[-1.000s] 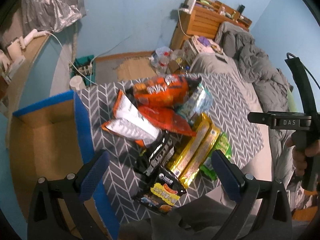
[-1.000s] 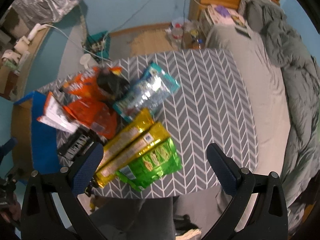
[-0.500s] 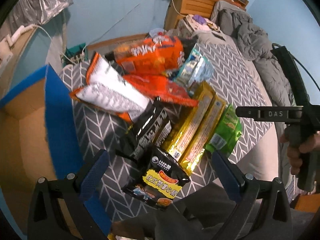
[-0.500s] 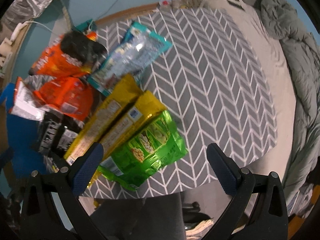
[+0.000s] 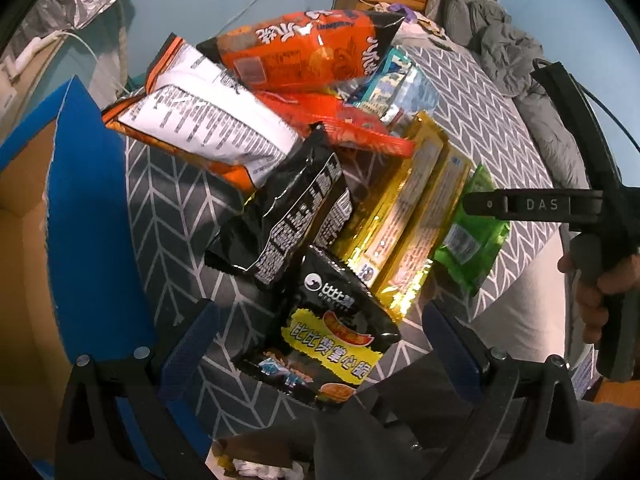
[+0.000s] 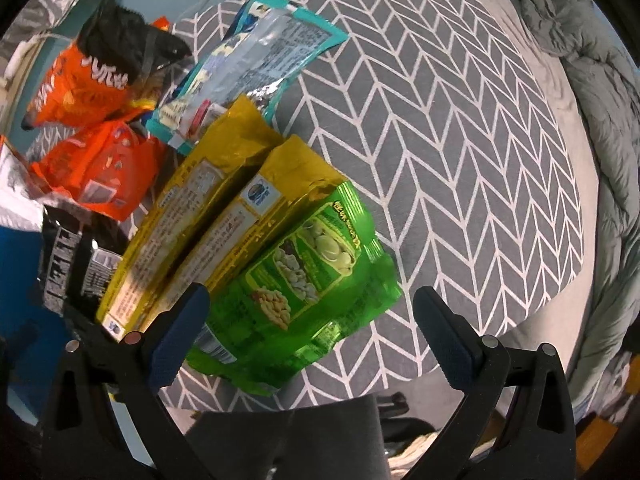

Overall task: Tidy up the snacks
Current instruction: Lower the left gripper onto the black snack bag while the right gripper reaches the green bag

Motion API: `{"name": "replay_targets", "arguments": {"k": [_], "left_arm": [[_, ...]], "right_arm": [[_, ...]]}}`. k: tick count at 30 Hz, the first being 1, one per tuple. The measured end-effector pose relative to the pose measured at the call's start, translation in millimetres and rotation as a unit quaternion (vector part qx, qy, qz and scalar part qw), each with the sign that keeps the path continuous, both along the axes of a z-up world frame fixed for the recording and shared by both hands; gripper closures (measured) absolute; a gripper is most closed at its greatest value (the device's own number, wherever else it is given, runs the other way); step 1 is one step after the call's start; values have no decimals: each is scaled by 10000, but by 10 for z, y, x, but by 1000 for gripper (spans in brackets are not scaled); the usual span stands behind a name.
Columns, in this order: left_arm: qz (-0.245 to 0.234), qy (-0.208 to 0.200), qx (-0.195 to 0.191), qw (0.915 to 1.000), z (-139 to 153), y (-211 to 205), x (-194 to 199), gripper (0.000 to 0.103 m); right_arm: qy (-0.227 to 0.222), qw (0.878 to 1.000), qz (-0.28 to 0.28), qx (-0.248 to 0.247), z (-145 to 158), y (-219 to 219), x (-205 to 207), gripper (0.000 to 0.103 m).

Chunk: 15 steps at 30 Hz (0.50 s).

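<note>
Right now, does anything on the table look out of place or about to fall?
Yes. The black noodle packet and the green snack bag both stick out past the table's near edge. The other snacks lie piled on one another, not lined up.

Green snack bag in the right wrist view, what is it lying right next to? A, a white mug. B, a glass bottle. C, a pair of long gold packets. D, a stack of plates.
C: the green snack bag lies against the nearer of the two gold packets, on the grey chevron cloth.
</note>
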<state>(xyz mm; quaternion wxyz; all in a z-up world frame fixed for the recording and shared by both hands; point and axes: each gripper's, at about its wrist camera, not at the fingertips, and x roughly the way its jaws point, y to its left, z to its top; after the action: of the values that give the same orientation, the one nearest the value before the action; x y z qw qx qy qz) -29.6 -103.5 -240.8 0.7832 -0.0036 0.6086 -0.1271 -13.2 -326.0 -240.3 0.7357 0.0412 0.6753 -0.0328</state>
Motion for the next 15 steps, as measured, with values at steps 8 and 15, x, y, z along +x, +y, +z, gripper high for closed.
{"name": "replay_targets", "arguments": {"k": [8,15], "left_arm": [[7,105,-180,9998,-127,68,-15,0],[-323,200,-244,9990,-200,34,-73,0]], "right_arm": [[7,10000,-32,90,-169,-17,-49,30],[-90,9991,81,-407,-75,-211,-26,34]]}}
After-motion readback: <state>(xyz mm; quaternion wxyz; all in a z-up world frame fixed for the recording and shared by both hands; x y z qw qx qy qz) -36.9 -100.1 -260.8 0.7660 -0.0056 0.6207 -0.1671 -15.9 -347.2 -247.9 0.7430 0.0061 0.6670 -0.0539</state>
